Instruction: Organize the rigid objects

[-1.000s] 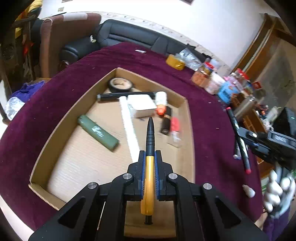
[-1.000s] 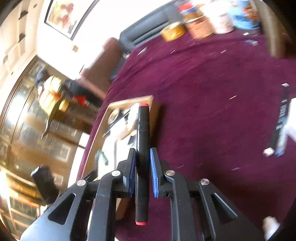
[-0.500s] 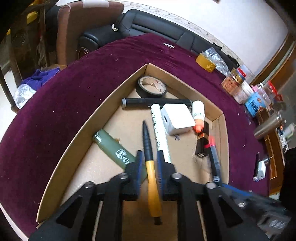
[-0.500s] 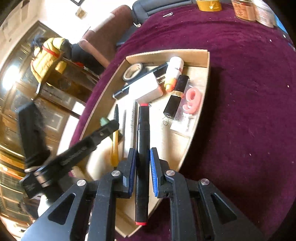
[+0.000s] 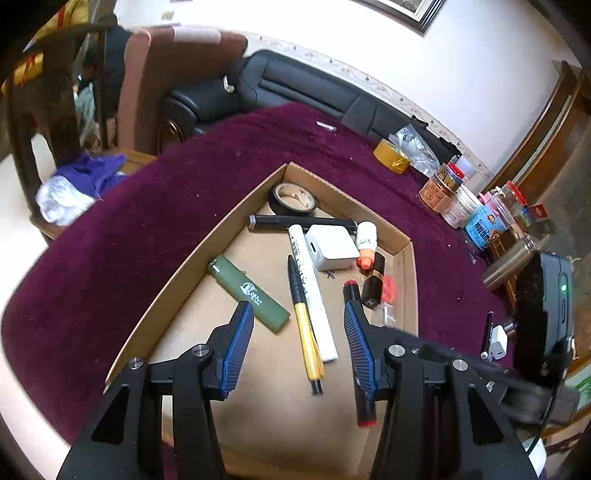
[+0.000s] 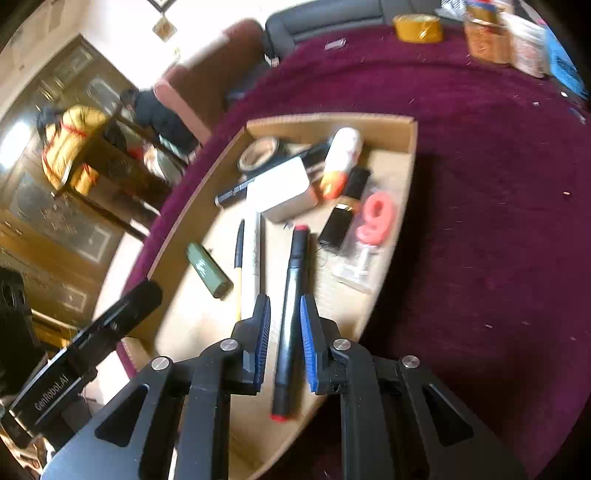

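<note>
Left gripper [image 5: 298, 345] jaws opening above yellow pen [image 5: 303, 321]; right gripper [image 6: 284, 334] clamping black marker [image 6: 291, 306], risking knocking lipstick [image 6: 341, 214] at one o'clock.

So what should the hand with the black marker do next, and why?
Probably lower the marker onto the bare cardboard and let go. The right gripper holds it above the box, while the yellow pen already lies flat inside, free of the opening left gripper.

Place: home living room
Seating: black sofa [image 5: 295, 92], brown armchair [image 5: 173, 81]
Wall: framed picture [image 5: 406, 9]
Desk: purple cloth [image 5: 147, 221], food jars [image 5: 454, 195]
</note>
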### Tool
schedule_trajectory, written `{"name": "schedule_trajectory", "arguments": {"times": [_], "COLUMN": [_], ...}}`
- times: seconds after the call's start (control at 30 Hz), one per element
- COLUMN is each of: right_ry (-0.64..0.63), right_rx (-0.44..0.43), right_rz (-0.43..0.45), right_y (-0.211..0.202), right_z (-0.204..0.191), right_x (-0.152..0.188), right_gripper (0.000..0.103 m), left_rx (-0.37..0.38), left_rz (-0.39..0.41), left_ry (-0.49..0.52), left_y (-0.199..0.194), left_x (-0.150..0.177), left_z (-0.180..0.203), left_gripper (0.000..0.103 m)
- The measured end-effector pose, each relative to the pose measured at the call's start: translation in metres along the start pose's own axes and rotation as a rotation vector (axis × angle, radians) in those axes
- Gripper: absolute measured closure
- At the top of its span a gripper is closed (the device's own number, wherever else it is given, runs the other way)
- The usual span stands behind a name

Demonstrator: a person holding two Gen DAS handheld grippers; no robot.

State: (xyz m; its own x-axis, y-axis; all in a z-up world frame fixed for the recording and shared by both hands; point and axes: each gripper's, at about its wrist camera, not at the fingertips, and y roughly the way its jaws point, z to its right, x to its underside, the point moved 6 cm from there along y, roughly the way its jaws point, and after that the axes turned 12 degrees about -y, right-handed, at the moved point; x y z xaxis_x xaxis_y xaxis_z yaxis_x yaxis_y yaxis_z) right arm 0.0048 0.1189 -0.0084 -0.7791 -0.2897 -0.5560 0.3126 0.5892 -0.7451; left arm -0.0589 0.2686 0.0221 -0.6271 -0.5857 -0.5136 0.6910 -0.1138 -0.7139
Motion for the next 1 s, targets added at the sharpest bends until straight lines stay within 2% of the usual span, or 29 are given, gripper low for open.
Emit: {"name": "schedule_trajectory", "arguments": {"times": [0.03, 0.13, 0.23, 0.37, 0.47, 0.63, 0.87, 1.0], "right_ry": [-0.002, 0.005, 0.083, 0.238, 0.340, 0.412, 0.461, 0.464], "right_rx": [0.010, 0.083, 0.205, 0.376, 0.485, 0.514, 0.442, 0.436], "right_rz": [0.029, 0.098, 0.157, 0.196, 0.234, 0.259, 0.236, 0.245], "right_y": [-0.012, -0.047, -0.097, -0.157, -0.202, -0.226, -0.201, -0.201], "right_z": [0.006, 0.035, 0.094, 0.182, 0.234, 0.260, 0.267, 0.268], "right_x": [0.003, 0.015, 0.034, 0.058, 0.076, 0.094, 0.105, 0.106], "right_gripper": [0.088, 0.082, 0.080, 0.080, 0.080, 0.080, 0.080, 0.080], "left_rx": [0.001, 0.037, 0.082, 0.140, 0.144, 0.137, 0.128, 0.120], "left_rz": [0.013, 0.069, 0.110, 0.059, 0.008, -0.065, -0.086, -0.107], "left_ry": [0.008, 0.052, 0.124, 0.219, 0.240, 0.266, 0.340, 0.351], "left_y": [-0.005, -0.031, -0.051, -0.049, -0.039, -0.030, -0.034, -0.031], "left_x": [0.002, 0.014, 0.030, 0.057, 0.074, 0.099, 0.119, 0.125], "left_z": [0.004, 0.025, 0.050, 0.083, 0.095, 0.109, 0.125, 0.125], "left_gripper": [0.057, 0.045, 0.036, 0.036, 0.036, 0.036, 0.036, 0.036]}}
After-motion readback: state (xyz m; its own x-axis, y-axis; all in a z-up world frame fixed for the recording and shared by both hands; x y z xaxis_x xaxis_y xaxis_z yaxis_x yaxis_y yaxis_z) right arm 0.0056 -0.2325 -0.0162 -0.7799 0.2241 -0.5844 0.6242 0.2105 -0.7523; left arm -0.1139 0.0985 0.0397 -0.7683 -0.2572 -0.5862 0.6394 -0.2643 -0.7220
